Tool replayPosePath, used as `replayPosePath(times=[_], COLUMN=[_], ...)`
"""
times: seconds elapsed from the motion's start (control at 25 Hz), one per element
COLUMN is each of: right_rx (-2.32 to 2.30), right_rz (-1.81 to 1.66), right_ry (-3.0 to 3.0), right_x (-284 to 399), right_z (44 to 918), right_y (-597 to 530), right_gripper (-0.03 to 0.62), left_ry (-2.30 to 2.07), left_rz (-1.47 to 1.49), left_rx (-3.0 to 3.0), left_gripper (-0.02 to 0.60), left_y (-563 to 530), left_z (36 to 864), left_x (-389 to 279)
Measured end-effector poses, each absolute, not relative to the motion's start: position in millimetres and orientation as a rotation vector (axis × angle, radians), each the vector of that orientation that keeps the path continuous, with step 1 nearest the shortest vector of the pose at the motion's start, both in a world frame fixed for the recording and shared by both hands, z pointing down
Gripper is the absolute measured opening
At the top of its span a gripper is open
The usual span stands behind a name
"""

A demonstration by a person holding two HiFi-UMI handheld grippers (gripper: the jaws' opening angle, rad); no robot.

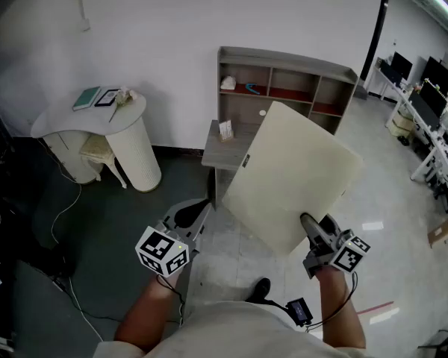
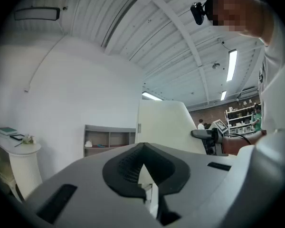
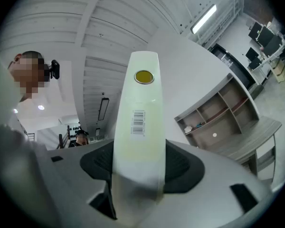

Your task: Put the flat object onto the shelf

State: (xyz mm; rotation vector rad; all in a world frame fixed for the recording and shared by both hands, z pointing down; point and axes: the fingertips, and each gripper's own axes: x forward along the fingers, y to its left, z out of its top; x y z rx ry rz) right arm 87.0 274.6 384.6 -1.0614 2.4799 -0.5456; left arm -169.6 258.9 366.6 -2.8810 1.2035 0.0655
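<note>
A large cream flat board (image 1: 295, 174) is held tilted up over the floor, and my right gripper (image 1: 313, 230) is shut on its near lower edge. In the right gripper view the board (image 3: 137, 127), with a barcode and a yellow sticker, runs up between the jaws of the right gripper (image 3: 137, 146). The grey shelf unit (image 1: 284, 88) with open compartments stands against the wall beyond the board. My left gripper (image 1: 190, 222) hangs to the left of the board, apart from it, shut and empty. From the left gripper (image 2: 142, 146) I see the board (image 2: 164, 125) and the shelf (image 2: 109, 139).
A low grey table (image 1: 224, 151) stands in front of the shelf. A white object (image 1: 228, 83) and a blue item (image 1: 252, 89) lie in its top left compartment. A white side table (image 1: 89, 114) with a book stands at the left. Desks with monitors (image 1: 425, 88) line the right.
</note>
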Motion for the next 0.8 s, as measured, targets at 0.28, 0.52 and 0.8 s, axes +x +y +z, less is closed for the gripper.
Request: replayPosePath(times=[0.28, 0.52, 0.8], right_rx=[-1.059, -1.058, -1.057], right_rz=[-0.561, -0.568, -0.559], right_ry=[2.481, 2.474, 2.472], right_x=[97.1, 121.3, 169.8], right_z=[385.5, 388.8, 391.7], right_y=[256.0, 232.6, 186.1], right_gripper=[0.285, 0.285, 0.285], left_ry=[1.199, 1.195, 1.185], left_rz=[0.055, 0.036, 0.03], left_rx=[-2.881, -2.891, -2.903], left_gripper=[0.015, 0.015, 0.015], left_y=[241.4, 215.2, 163.1], left_z=[365.0, 370.7, 378.1], left_x=[-155.8, -131.4, -81.3])
